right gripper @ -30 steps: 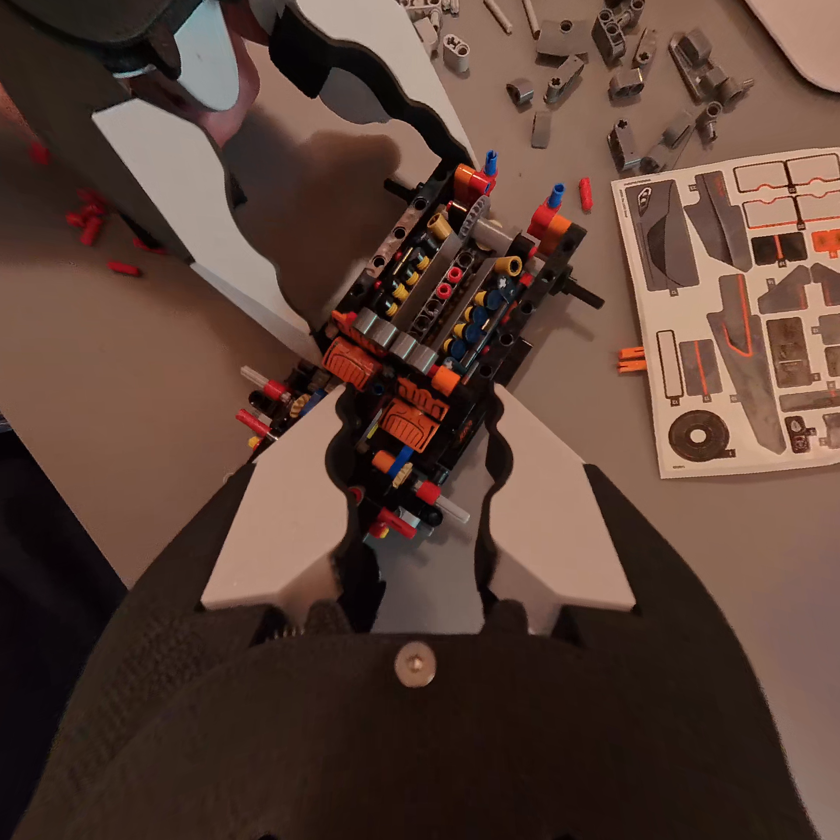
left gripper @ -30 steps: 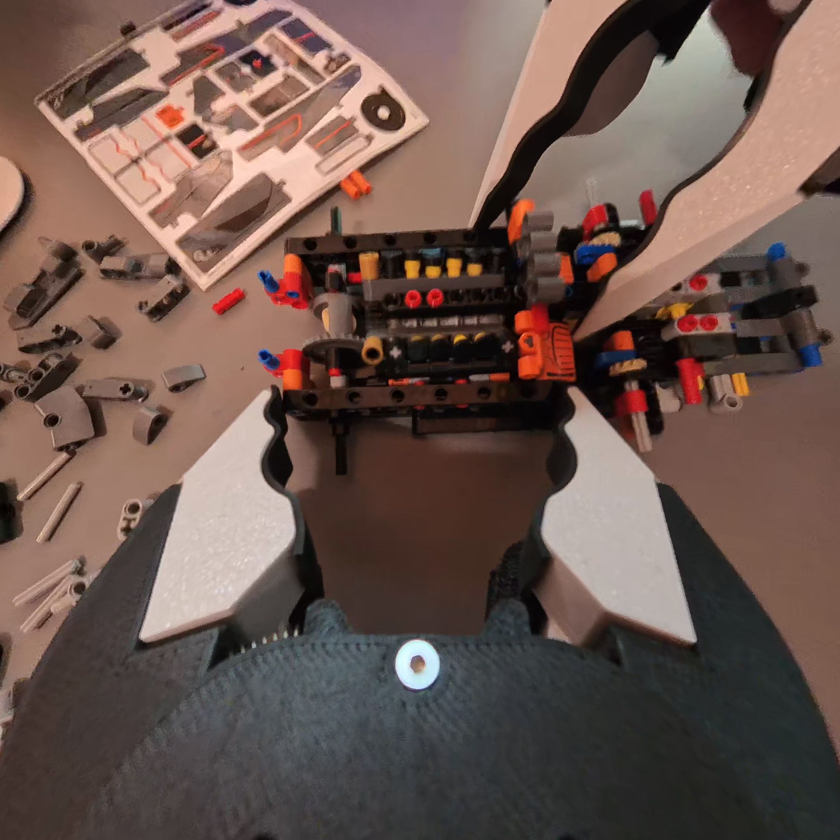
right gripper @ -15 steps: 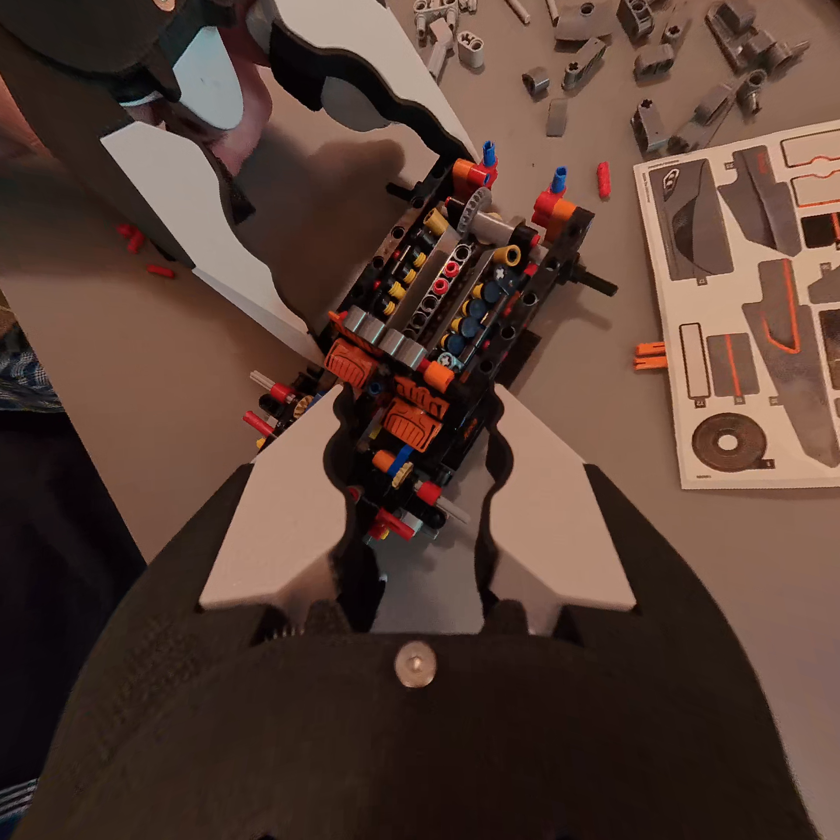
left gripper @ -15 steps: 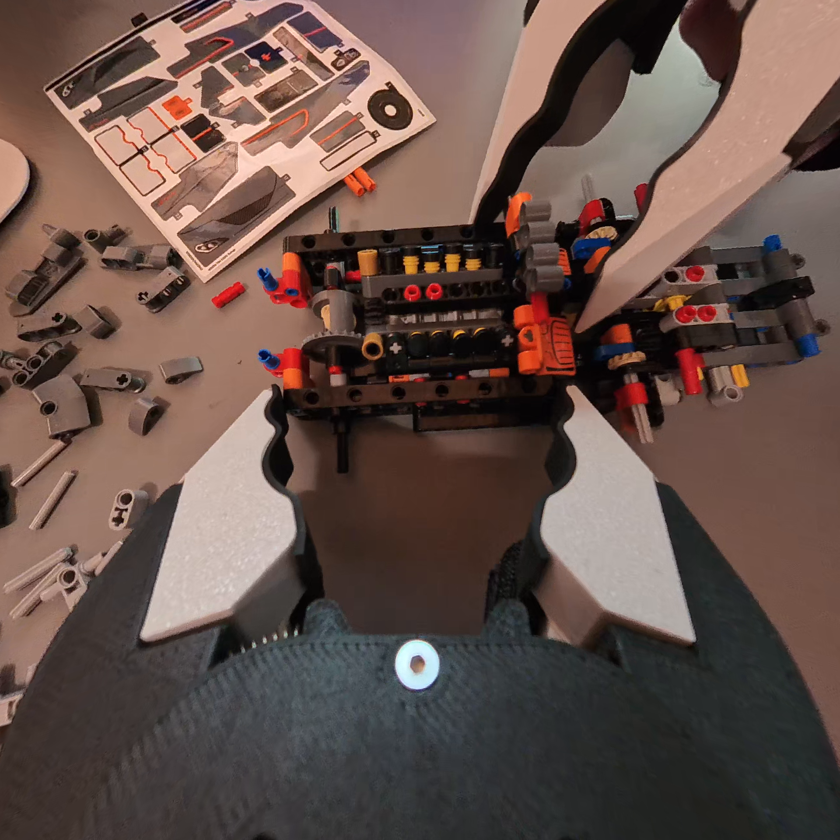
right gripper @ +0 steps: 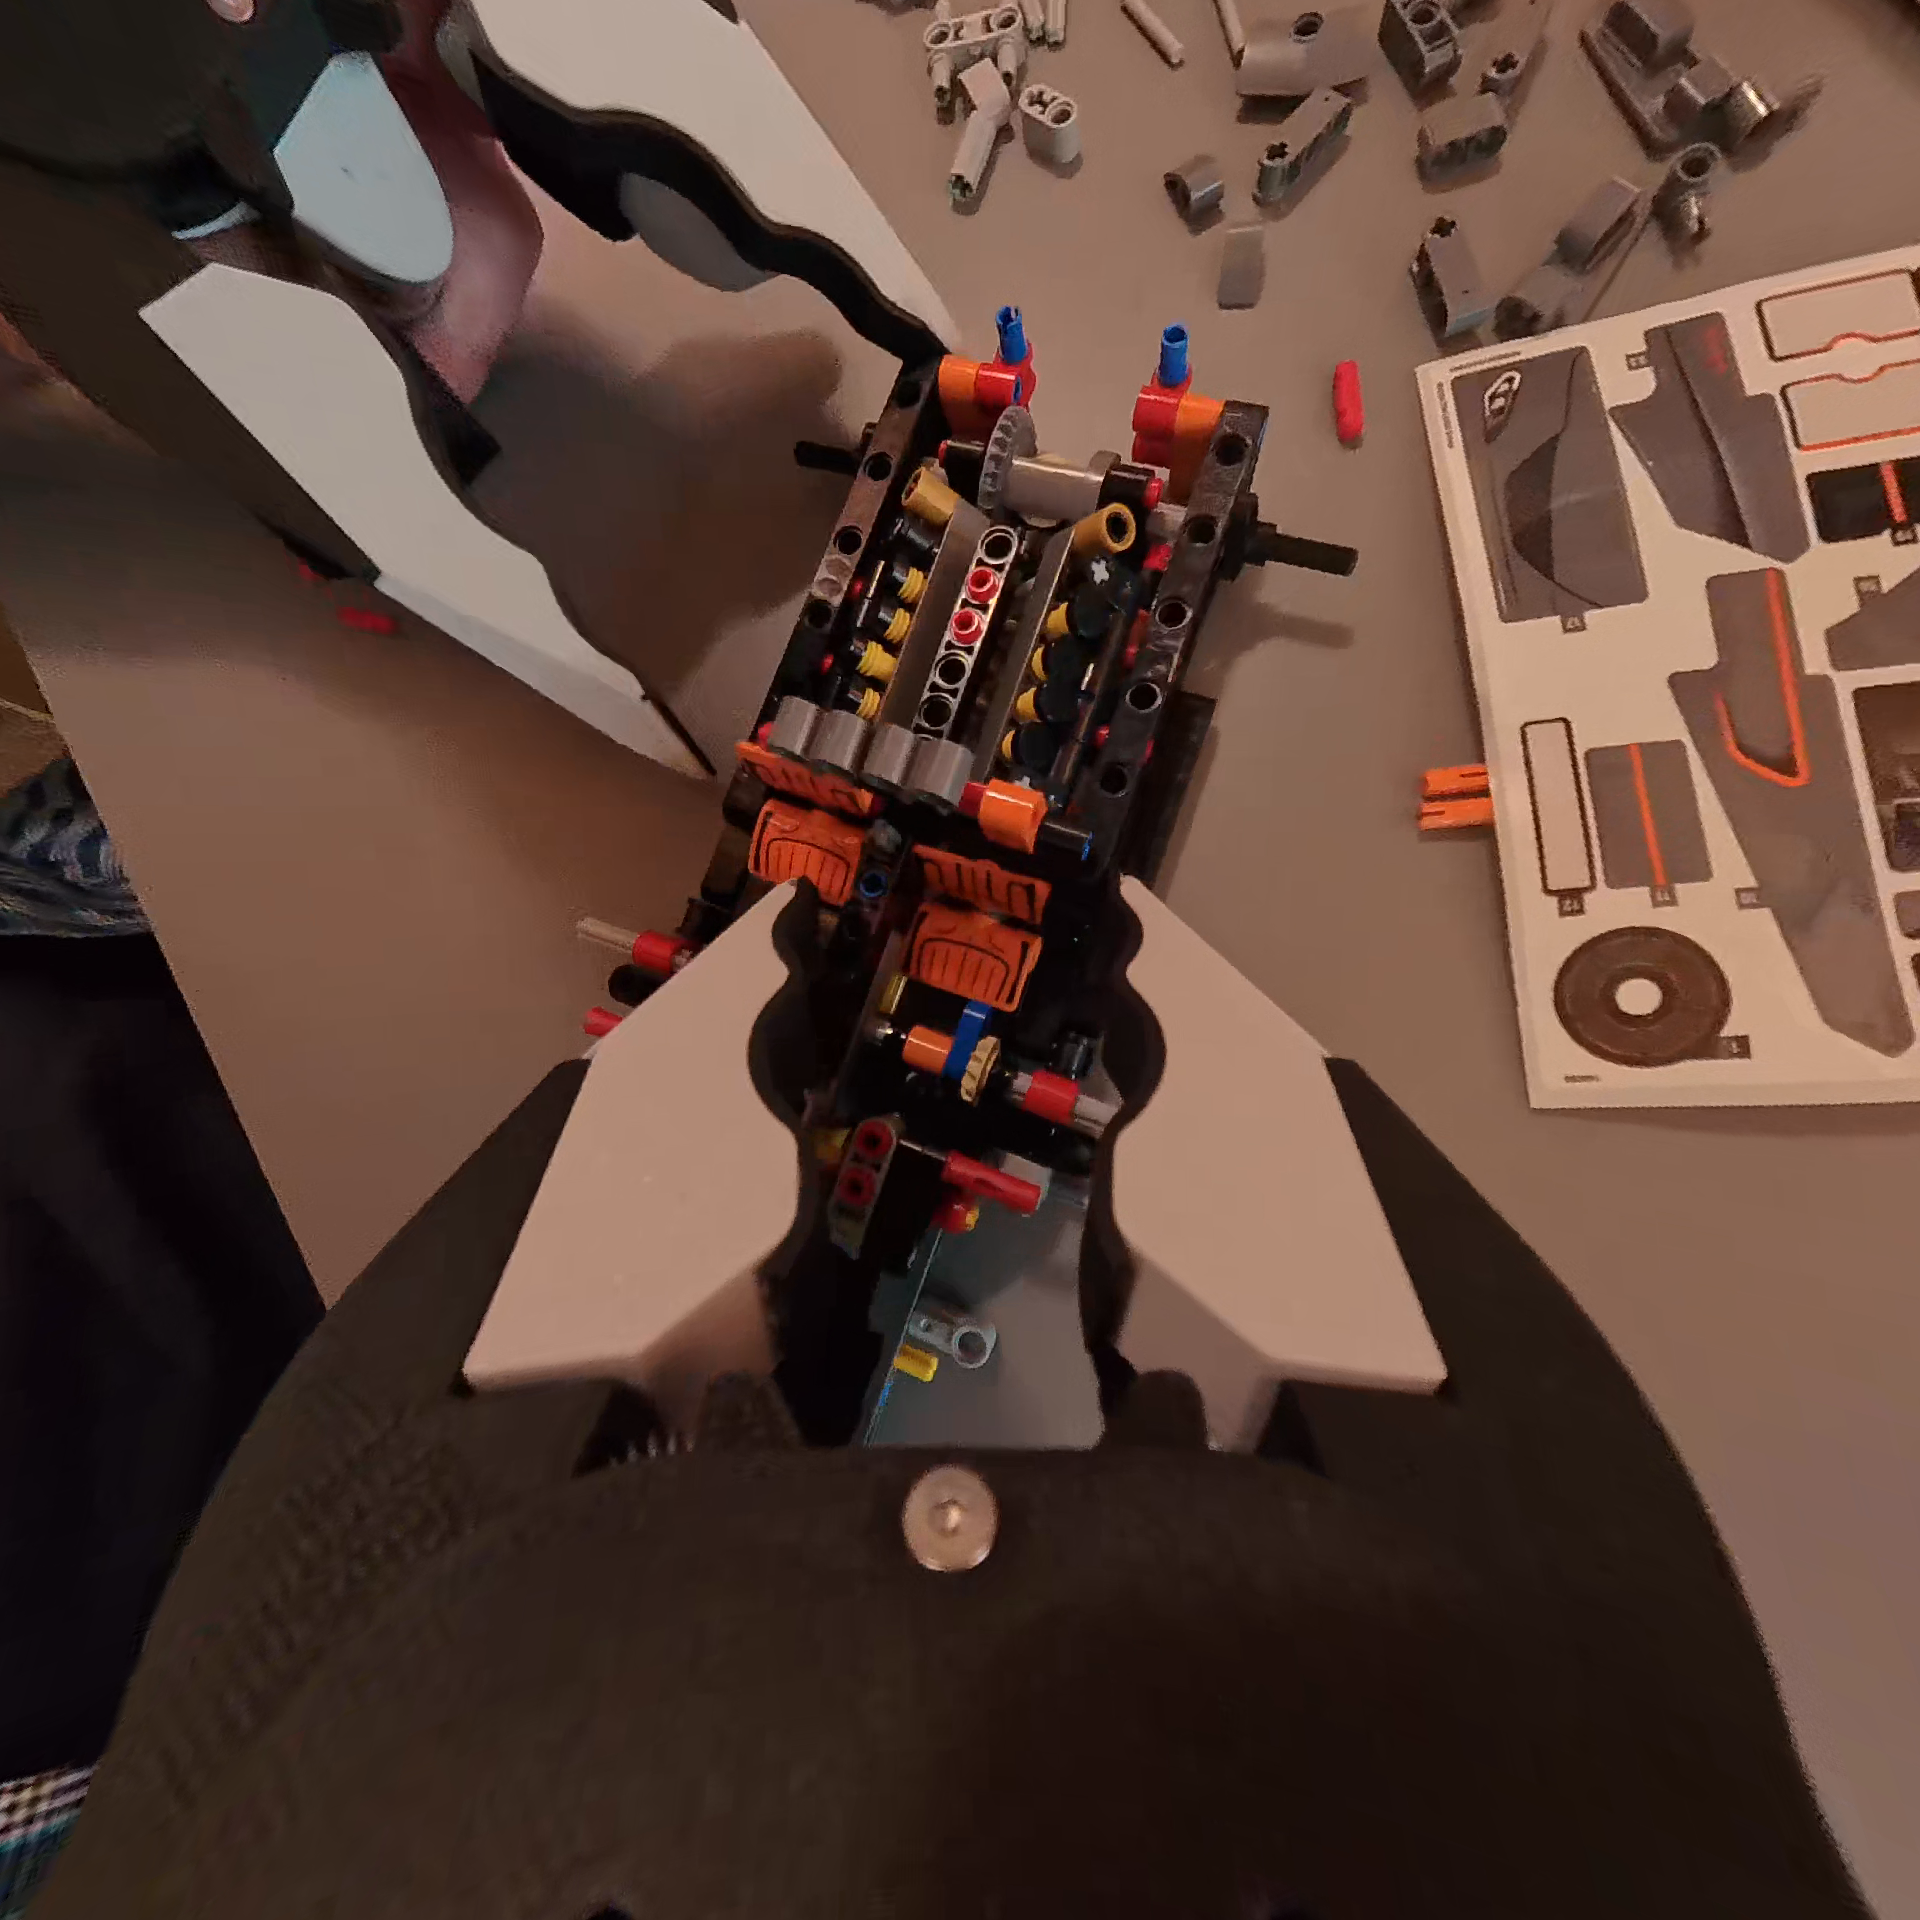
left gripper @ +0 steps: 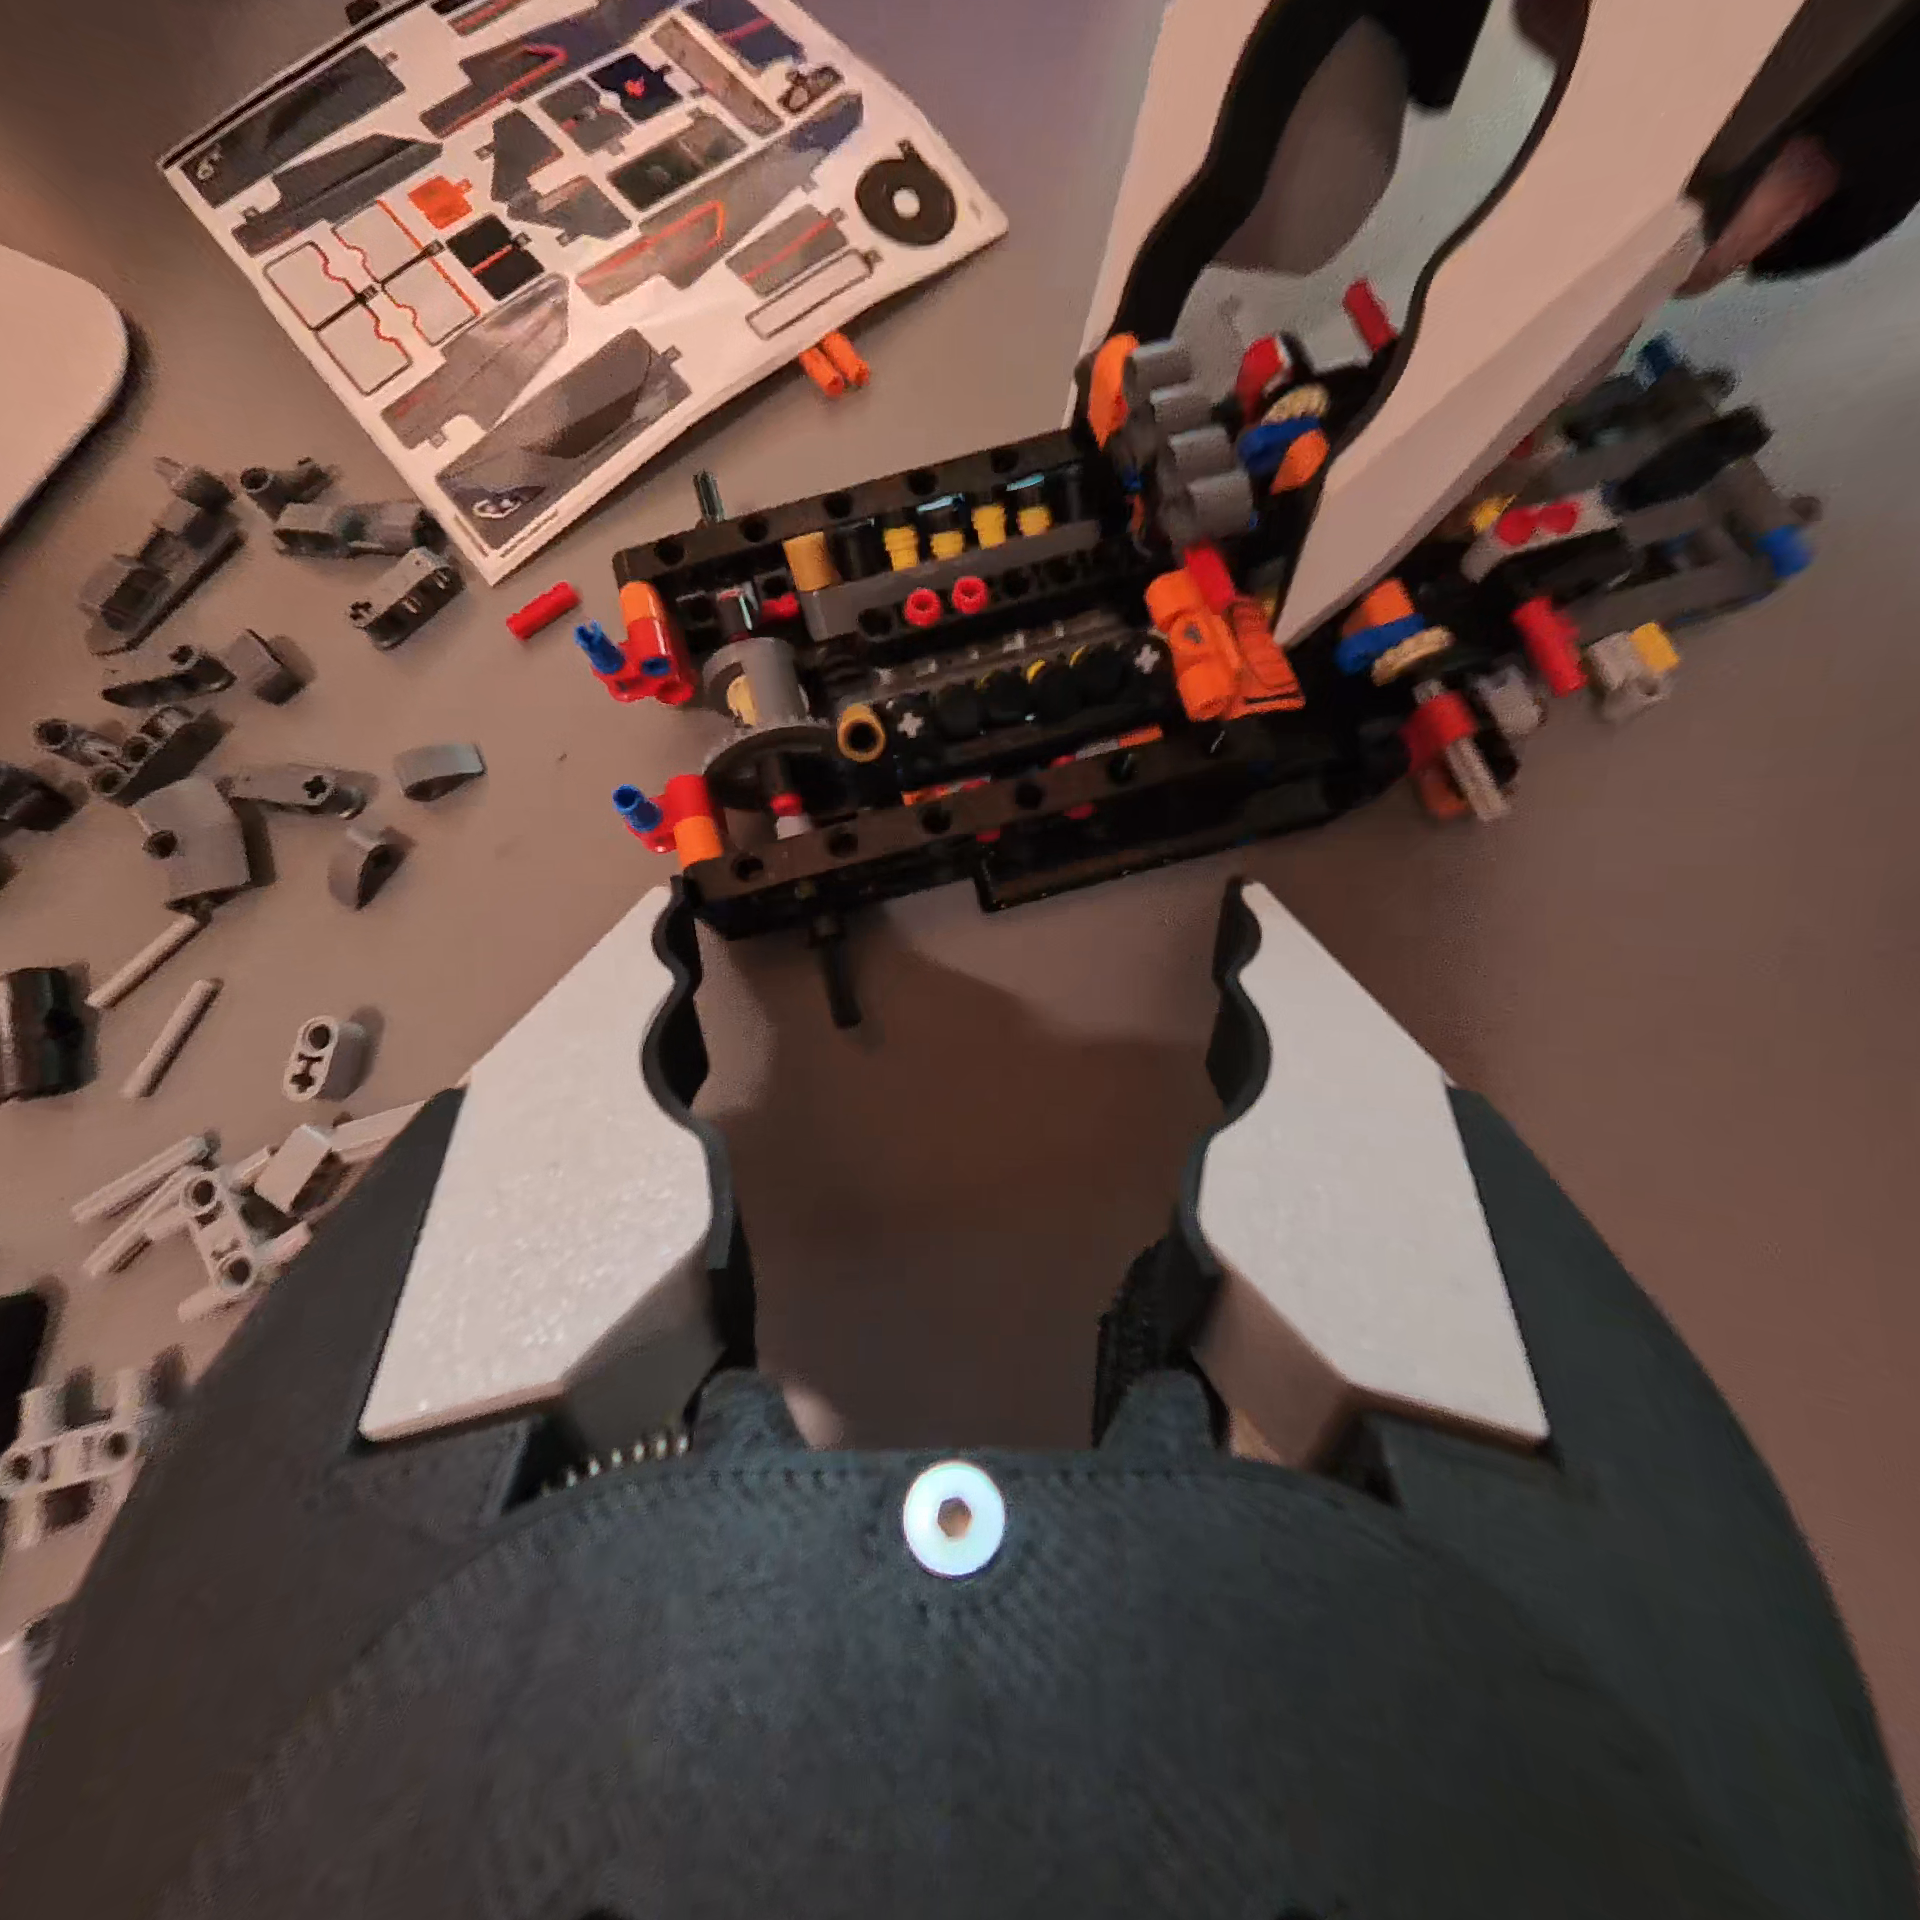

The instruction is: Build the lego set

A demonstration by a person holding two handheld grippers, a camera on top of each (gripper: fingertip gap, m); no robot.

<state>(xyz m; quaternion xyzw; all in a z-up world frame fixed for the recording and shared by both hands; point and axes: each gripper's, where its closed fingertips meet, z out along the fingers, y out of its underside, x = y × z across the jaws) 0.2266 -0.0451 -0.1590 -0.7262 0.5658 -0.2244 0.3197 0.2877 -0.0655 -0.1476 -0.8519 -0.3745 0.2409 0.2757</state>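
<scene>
The lego chassis (left gripper: 987, 665), black beams with orange, red, yellow and blue parts, lies on the brown table. My left gripper (left gripper: 956, 904) is open and empty, its tips just short of the chassis's near side beam. My right gripper (right gripper: 956, 894) straddles the chassis's narrow middle (right gripper: 966, 935) and is shut on it, with one finger on each side. It shows in the left wrist view (left gripper: 1184, 525) coming down from the top right. The left gripper also shows in the right wrist view (right gripper: 823, 558), at the chassis's left side.
A sticker sheet (left gripper: 582, 239) lies beyond the chassis, also in the right wrist view (right gripper: 1714, 675). Several loose grey parts (left gripper: 208, 727) are scattered to the left. Two orange pins (left gripper: 831, 364) and a red pin (left gripper: 540, 608) lie near the sheet. The table edge (right gripper: 156, 883) runs along the left. Between my left fingertips and the red pin (left gripper: 540, 608) there is roughly 8 cm. Look for it in the right wrist view (right gripper: 1348, 395) too.
The chassis has turned on the table and now lines up with my right gripper's fingers. The left gripper has stayed open at the chassis's side.
</scene>
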